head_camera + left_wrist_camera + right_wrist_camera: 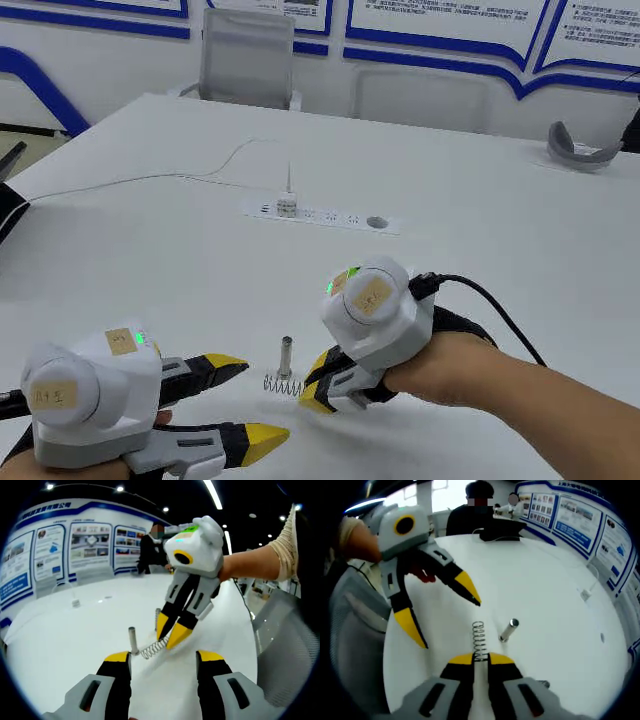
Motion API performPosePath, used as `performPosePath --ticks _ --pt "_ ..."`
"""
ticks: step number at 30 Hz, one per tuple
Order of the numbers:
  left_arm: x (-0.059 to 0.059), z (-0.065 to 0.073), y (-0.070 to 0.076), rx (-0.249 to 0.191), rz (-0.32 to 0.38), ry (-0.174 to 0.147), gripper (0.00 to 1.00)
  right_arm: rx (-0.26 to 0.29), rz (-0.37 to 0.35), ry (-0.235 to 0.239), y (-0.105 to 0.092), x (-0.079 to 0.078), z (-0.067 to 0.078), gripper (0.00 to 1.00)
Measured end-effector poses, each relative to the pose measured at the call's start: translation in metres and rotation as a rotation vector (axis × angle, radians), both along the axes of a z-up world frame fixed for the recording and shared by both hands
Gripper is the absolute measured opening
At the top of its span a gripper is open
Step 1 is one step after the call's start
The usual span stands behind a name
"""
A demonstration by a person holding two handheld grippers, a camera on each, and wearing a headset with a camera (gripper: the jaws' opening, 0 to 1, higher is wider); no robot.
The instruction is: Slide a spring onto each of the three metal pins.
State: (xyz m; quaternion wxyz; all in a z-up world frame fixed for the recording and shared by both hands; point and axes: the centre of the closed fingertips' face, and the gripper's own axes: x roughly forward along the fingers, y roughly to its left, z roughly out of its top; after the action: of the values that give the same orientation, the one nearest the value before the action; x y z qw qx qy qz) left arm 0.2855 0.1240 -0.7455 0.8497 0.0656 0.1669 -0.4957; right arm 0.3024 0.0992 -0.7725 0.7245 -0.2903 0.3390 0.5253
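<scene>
Pinching the spring [478, 636], right tool [480, 658] beside upright pin [509, 629]; left tool [164, 657] wide.

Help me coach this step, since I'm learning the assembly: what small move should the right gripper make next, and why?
Probably lift the spring and tip it upright over the pin. The right gripper is shut on one end of it, but it lies low beside the upright pin, not yet over its top.
</scene>
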Motion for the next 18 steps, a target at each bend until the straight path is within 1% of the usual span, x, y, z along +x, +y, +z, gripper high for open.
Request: performPosePath --ticks 2,8,14,18 --pt "-0.002 0.000 -0.004 0.006 -0.015 -0.006 0.52 -0.011 0.034 -0.004 -0.004 -0.007 0.004 0.11" --pt "-0.007 0.003 -0.011 0.012 -0.049 -0.022 0.49 -0.025 0.092 -0.010 -0.008 -0.018 0.015 0.11" --pt "-0.014 0.005 -0.018 0.016 -0.089 -0.042 0.40 -0.045 0.152 -0.007 -0.008 -0.029 0.022 0.11" --pt "-0.017 0.007 -0.022 0.025 -0.114 -0.068 0.32 -0.057 0.190 -0.012 -0.007 -0.034 0.025 0.11"
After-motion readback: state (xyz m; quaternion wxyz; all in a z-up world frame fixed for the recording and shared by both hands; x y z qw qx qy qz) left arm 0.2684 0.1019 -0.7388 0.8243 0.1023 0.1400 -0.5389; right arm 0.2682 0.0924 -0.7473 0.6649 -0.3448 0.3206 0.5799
